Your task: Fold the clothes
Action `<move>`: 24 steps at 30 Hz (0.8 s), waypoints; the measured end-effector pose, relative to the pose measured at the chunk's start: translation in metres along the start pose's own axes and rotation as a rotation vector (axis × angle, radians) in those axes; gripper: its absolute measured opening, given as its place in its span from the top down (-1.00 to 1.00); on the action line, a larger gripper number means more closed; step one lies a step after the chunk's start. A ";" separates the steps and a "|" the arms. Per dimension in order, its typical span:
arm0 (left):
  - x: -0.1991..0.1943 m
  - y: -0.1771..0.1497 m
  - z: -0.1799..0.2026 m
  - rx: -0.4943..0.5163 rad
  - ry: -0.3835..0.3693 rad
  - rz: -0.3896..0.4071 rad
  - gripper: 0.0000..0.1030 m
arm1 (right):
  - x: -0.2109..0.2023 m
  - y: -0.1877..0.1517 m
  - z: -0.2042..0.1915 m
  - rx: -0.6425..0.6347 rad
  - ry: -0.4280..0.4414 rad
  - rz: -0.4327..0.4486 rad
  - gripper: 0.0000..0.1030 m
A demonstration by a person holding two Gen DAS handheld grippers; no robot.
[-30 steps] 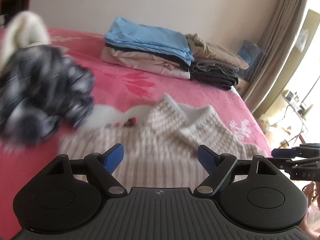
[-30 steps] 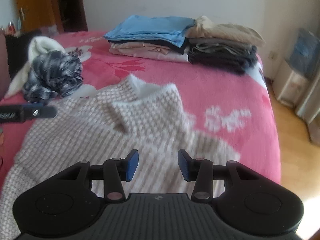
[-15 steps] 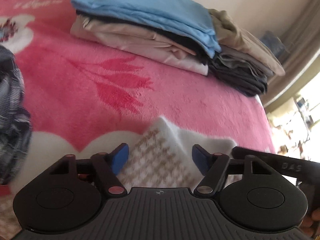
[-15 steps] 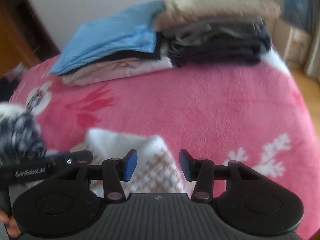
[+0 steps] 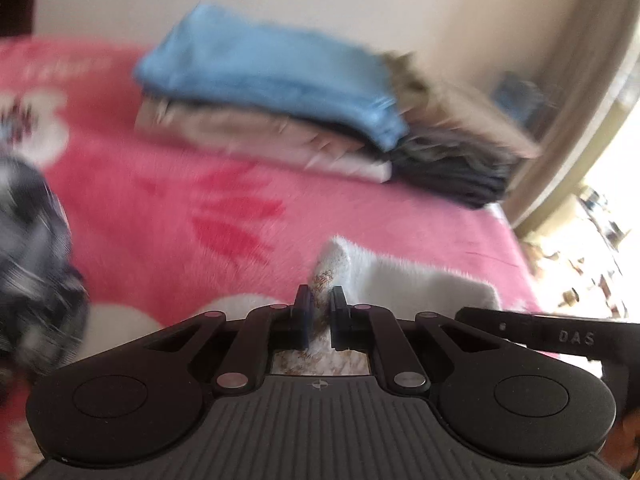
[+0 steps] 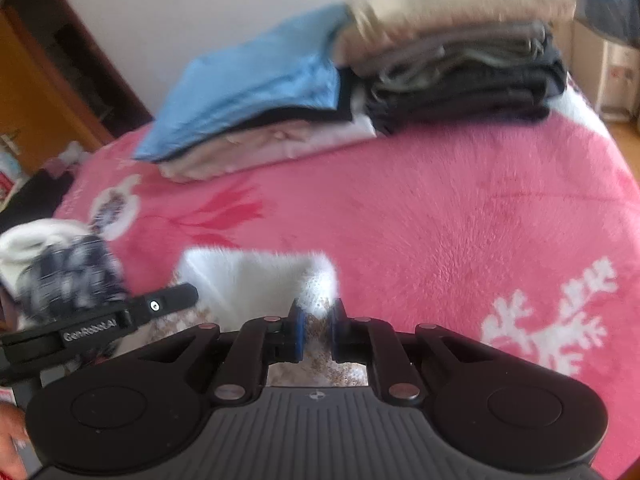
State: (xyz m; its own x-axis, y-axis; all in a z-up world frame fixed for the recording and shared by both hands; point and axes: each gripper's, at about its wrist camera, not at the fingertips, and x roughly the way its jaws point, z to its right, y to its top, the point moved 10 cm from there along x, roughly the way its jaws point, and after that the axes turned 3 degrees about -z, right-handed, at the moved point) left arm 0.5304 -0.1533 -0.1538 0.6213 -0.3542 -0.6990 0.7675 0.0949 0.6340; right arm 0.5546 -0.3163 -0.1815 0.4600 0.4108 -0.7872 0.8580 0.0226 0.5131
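A beige-and-white checked sweater (image 5: 420, 284) lies on the pink blanket (image 5: 160, 220), with its white inner collar turned up. My left gripper (image 5: 320, 300) is shut on one corner of that collar. In the right wrist view my right gripper (image 6: 318, 312) has the other collar corner of the sweater (image 6: 248, 276) between its jaws, which are closing and pinch the fabric. Each gripper shows in the other's view: the right one (image 5: 560, 334) at the right edge, the left one (image 6: 120, 320) at the left. The sweater's body is hidden under the grippers.
Two folded stacks sit at the far side of the bed: a blue-topped one (image 6: 260, 80) and a beige-over-dark one (image 6: 460, 72). A crumpled dark plaid garment (image 6: 68, 276) lies to the left on a white one. A curtain (image 5: 580, 100) hangs at the right, and wooden furniture (image 6: 36, 92) stands left.
Both grippers moved forward over the sweater to its collar and went from open to shut on the collar corners. The right gripper also rolled.
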 end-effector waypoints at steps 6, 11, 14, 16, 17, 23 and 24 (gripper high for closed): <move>-0.083 -0.030 0.035 0.252 -0.048 0.073 0.88 | -0.076 -0.038 -0.022 -0.232 0.012 0.057 0.75; -0.124 -0.101 0.049 0.543 0.007 0.105 0.88 | -0.112 -0.116 -0.052 -0.584 -0.039 0.111 0.74; -0.121 -0.147 0.044 0.666 0.079 0.068 0.87 | -0.108 -0.168 -0.058 -0.762 -0.112 0.116 0.72; -0.112 -0.170 0.032 0.668 0.115 0.016 0.82 | -0.092 -0.200 -0.058 -0.906 -0.187 0.095 0.66; -0.107 -0.179 0.024 0.642 0.127 -0.020 0.81 | -0.086 -0.212 -0.059 -0.951 -0.208 0.086 0.56; -0.129 -0.186 -0.018 0.424 0.103 -0.051 0.72 | -0.103 -0.225 -0.063 -0.987 -0.181 0.103 0.22; -0.135 -0.182 -0.024 0.391 0.102 -0.039 0.67 | -0.112 -0.221 -0.061 -0.952 -0.156 0.111 0.18</move>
State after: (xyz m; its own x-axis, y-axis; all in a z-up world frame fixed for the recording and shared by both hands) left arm 0.3109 -0.1007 -0.1823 0.6203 -0.2548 -0.7418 0.6851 -0.2845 0.6706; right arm 0.2992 -0.3114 -0.1859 0.6114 0.3310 -0.7188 0.2950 0.7475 0.5951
